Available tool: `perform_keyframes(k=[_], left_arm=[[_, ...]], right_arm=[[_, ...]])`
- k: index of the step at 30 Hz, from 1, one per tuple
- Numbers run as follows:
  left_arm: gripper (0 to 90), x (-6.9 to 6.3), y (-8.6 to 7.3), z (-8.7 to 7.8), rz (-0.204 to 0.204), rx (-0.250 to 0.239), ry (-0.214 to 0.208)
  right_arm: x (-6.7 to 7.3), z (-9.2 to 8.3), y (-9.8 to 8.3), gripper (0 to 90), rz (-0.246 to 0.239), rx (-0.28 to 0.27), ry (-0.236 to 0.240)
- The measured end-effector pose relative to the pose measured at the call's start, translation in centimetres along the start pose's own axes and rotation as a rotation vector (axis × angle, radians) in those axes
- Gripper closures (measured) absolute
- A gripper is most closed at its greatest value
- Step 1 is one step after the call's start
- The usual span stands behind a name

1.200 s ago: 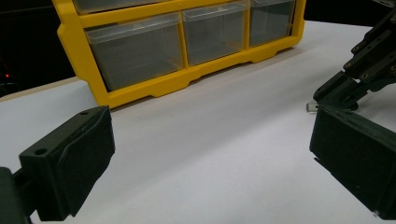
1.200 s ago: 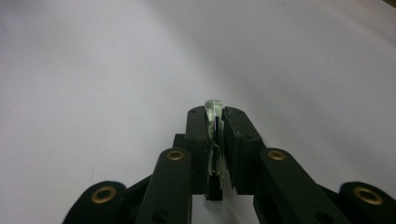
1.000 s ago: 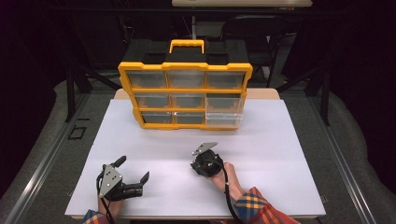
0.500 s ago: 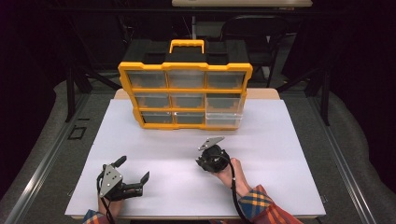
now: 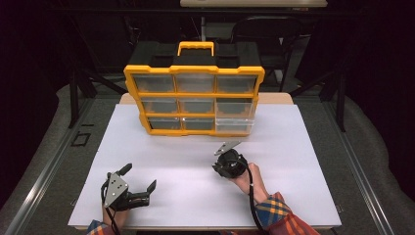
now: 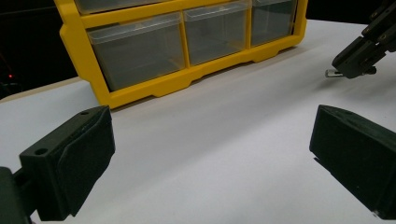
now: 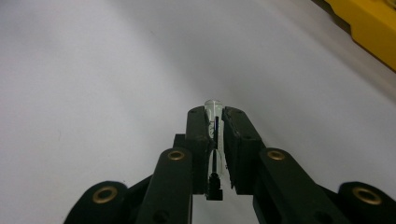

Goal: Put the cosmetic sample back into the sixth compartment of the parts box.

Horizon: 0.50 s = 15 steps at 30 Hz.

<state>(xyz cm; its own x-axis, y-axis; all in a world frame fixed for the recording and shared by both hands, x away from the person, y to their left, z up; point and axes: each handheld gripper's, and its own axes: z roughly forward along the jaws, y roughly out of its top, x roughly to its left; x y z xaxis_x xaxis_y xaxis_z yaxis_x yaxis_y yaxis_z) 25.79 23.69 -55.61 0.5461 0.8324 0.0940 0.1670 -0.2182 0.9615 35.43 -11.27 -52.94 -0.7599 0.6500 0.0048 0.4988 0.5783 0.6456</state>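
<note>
Between right gripper (image 7: 215,122) fingers: clear tube (image 7: 214,106) | high view: hidden

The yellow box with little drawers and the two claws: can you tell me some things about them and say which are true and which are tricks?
1. The right claw is shut on a small clear tube. True.
2. The left claw is squeezed shut. False: its jaws stand wide apart with nothing between them.
3. The yellow box stands upright at the far side of the white table. True.
4. The yellow box has a blue handle on top. False: the handle is yellow.
5. The right claw is inside a drawer. False: it is over the table, apart from the box.
</note>
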Motion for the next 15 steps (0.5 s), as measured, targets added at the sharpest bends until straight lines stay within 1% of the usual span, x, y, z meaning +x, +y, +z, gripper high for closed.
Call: perform_keyframes(k=[7, 10, 12, 13, 15], left_arm=[[0.0, 0.0, 0.0, 0.0, 0.001, 0.001, 0.000], [0.0, 0.0, 0.0, 0.0, 0.003, 0.003, 0.000], [0.0, 0.0, 0.0, 0.0, 0.002, 0.003, 0.001], [0.0, 0.0, 0.0, 0.0, 0.001, 0.002, 0.001], [0.0, 0.0, 0.0, 0.0, 0.003, 0.001, 0.001]], right_arm=[[-0.8, -0.7, -0.3, 80.5, 0.000, 0.022, -0.014], [-1.2, -1.1, -0.5, 80.5, 0.011, 0.017, -0.029], [-1.6, -1.4, -0.6, 80.5, 0.017, 0.014, -0.031], [-1.7, -1.5, -0.6, 80.5, 0.024, 0.015, -0.032], [-2.0, -1.8, -0.8, 80.5, 0.024, 0.022, -0.036]])
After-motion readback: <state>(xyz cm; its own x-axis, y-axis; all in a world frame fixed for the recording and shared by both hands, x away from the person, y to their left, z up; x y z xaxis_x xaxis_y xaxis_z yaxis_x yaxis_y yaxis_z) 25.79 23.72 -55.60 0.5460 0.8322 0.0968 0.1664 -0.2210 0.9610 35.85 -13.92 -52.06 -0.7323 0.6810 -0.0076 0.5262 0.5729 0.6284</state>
